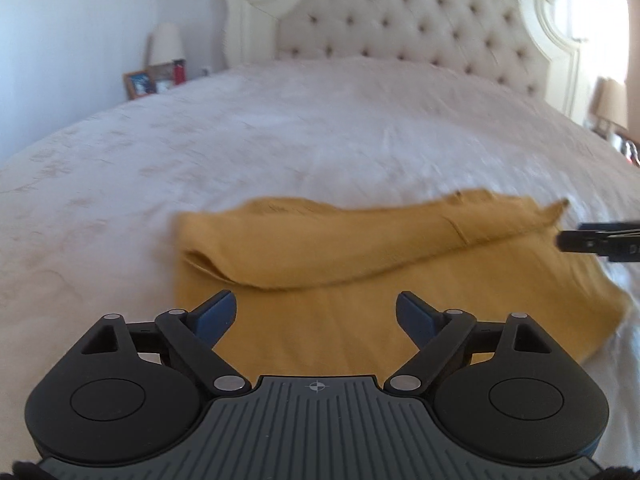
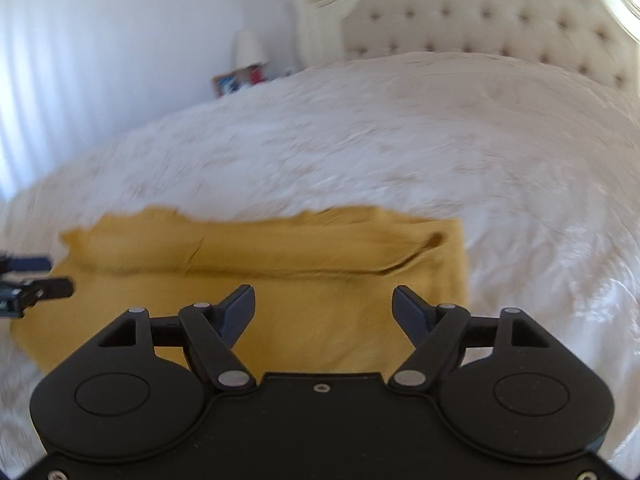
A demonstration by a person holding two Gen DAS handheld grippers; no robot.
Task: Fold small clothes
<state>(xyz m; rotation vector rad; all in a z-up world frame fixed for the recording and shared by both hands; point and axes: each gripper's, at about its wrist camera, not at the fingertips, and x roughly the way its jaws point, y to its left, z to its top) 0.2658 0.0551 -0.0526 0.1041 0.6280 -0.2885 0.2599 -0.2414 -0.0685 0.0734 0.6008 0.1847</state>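
Hovering over the near part of a mustard cloth (image 1: 320, 320), the left gripper (image 1: 316, 316) has its blue-padded fingers (image 1: 218, 314) spread wide, with nothing between them. The right gripper (image 2: 324, 312) is likewise spread and empty, poised above the near half of the same cloth (image 2: 320, 320). Whether either one touches the fabric cannot be told; both views are blurred.

The cloth lies on a white bedspread (image 1: 200, 152), toward the near side of the bed. Its far portion is doubled over toward the grippers, forming a long flap whose edge runs across the cloth's width, just beyond the fingertips. In the left wrist view the flap ends at a rounded fold on the left and rises to a ragged point on the right, where the tip of the right gripper (image 1: 596, 240) shows at the frame's edge, just beside that corner. In the right wrist view the left gripper (image 2: 36, 280) shows at the far left edge, by the cloth's left end.

Beyond the bedspread stands a tufted cream headboard (image 1: 420, 24). To its left are a white lamp (image 1: 165, 44) and a framed picture (image 1: 138, 84); another lamp (image 1: 610, 102) stands at the right.
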